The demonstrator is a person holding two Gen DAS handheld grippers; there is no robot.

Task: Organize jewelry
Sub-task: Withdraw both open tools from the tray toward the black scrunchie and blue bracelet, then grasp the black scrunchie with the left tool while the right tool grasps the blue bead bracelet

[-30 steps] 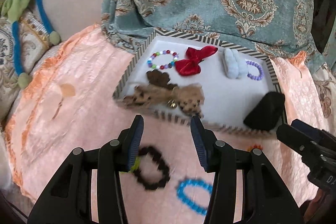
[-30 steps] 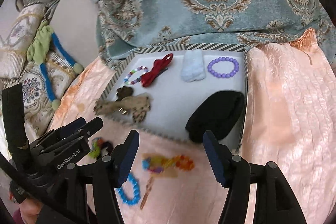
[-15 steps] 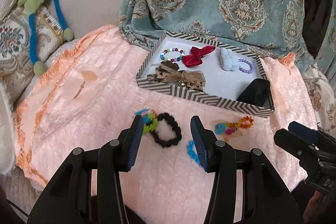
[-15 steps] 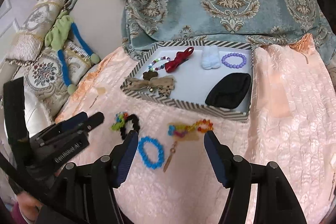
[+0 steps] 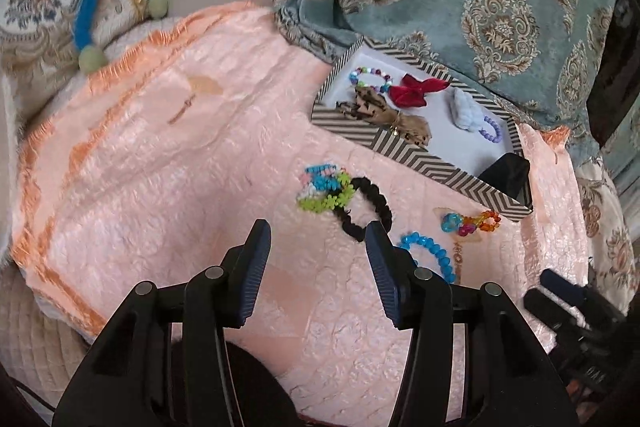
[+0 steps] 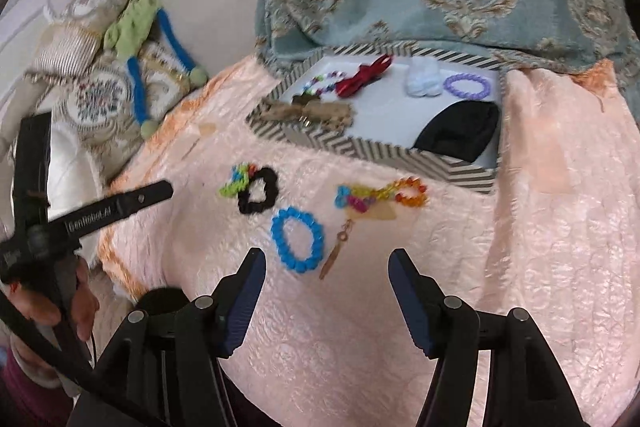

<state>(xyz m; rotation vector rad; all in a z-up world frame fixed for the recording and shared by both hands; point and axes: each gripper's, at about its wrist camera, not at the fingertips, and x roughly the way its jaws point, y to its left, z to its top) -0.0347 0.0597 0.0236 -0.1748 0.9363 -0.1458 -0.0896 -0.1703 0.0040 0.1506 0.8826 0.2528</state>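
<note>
both grippers empty over the peach cloth, loose jewelry outside the tray

left gripper (image 5: 316, 259) jaws apart, nothing between them, just been opening a bit. right gripper (image 6: 326, 287) jaws wide, nothing between them, just been closing a bit.

landmark: chevron-striped black-and-white tray (image 6: 360, 147) on the peach quilted cloth (image 6: 540, 227). inside the tray: multicolour bead bracelet (image 5: 370, 77), red velvet bow (image 5: 416, 91), leopard-print fabric bow (image 5: 384, 115), pale blue fluffy scrunchie (image 5: 466, 109), purple bead bracelet (image 6: 468, 87), black fabric piece (image 6: 460, 137) in the near right corner.

outside, just in front of the tray: black scrunchie (image 6: 258, 193) touching a green-and-blue bead piece (image 5: 324, 189), blue bead bracelet (image 6: 298, 239), rainbow bead strand (image 6: 380, 195), gold dangling earring (image 6: 338, 251).

left view only: the purple bracelet half hidden behind the fluffy scrunchie; the right gripper's tips at the lower right edge. right view only: the whole purple ring, and a hand (image 6: 76, 301) holding the left gripper's handle.
</note>
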